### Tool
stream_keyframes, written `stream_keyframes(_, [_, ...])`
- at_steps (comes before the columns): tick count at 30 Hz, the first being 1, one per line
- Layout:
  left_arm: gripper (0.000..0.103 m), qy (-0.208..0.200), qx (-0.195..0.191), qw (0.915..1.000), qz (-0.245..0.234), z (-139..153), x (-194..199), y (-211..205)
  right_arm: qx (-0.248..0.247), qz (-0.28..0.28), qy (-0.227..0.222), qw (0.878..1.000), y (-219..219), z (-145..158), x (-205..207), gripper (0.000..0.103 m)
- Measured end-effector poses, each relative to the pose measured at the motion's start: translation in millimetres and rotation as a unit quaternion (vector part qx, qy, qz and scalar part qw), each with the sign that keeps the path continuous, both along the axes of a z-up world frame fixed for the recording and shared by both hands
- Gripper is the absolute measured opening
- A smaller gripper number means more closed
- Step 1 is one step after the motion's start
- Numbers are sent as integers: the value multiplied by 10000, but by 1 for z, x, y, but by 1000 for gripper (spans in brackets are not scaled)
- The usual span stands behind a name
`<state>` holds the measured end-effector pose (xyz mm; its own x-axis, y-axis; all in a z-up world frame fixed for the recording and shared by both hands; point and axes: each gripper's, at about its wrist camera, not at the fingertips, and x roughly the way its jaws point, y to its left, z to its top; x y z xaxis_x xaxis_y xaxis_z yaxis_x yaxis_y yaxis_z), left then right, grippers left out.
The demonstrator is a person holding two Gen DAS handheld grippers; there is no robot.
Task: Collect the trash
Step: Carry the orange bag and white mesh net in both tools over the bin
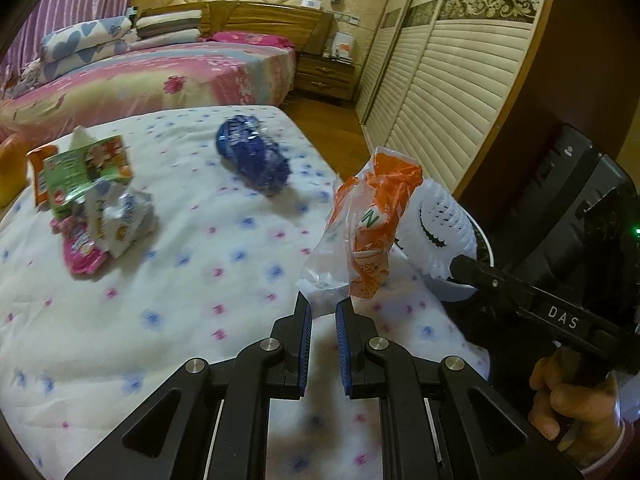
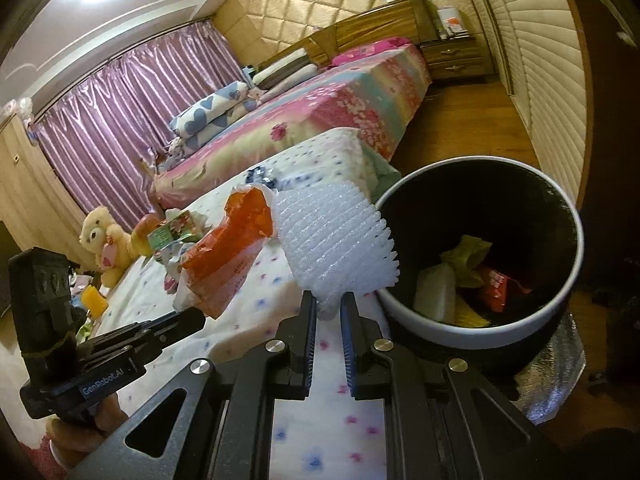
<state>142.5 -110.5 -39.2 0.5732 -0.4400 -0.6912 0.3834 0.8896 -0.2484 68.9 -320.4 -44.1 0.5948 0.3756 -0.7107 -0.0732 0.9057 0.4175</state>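
Observation:
My left gripper (image 1: 324, 306) is shut on an orange and clear plastic bag (image 1: 368, 224) and holds it above the white flowered blanket (image 1: 180, 312). My right gripper (image 2: 329, 304) is shut on a white foam fruit net (image 2: 336, 240), held beside the rim of a round trash bin (image 2: 576, 240) with wrappers inside. The bag also shows in the right wrist view (image 2: 224, 256), and the foam net in the left wrist view (image 1: 440, 216). A blue crumpled wrapper (image 1: 252, 156) and a pile of snack wrappers (image 1: 92, 200) lie on the blanket.
A bed with a pink flowered sheet (image 1: 160, 76) stands behind the blanket. A louvred wardrobe (image 1: 460, 92) runs along the right. A teddy bear (image 2: 104, 240) sits at the far left. A nightstand (image 1: 326, 72) is at the back. The floor is wood (image 2: 472, 128).

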Motion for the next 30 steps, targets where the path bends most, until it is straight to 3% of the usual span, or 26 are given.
stream_keyframes(30, [10,131,269,9984,-485,-12,49,-89,-285,-733,221,9967,-68,-11,8,12])
